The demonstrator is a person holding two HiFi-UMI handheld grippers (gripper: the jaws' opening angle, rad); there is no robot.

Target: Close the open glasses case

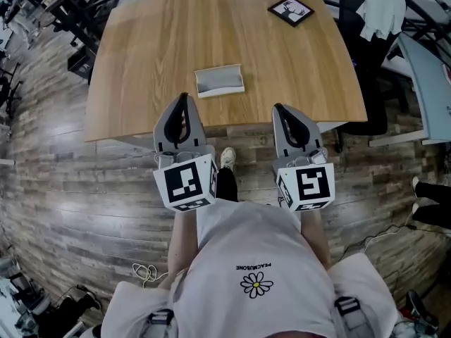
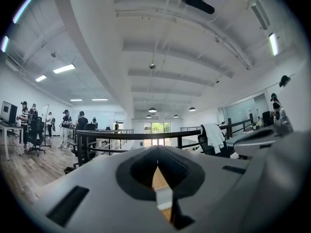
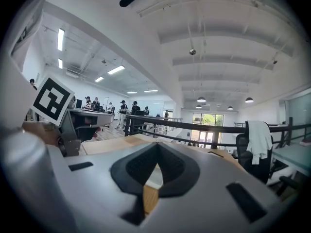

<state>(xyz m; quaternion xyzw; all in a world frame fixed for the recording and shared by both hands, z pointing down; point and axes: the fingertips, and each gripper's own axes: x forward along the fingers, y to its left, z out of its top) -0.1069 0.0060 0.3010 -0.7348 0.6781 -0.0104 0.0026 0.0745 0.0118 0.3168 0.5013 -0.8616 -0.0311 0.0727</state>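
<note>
Left gripper [image 1: 184,101] and right gripper [image 1: 279,111], jaws together and empty, face the open glasses case [image 1: 219,80]; closed tips should suffice to fold its lid.

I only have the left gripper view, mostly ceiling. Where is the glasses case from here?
Observer: The glasses case sits on the wooden table, just ahead of the left gripper.
Operator: Is its lid down?
Observer: No, it lies open, with nothing touching it.
Operator: And my other hand?
Observer: The right gripper is beside the left one over the table's near edge, jaws together and empty.
</note>
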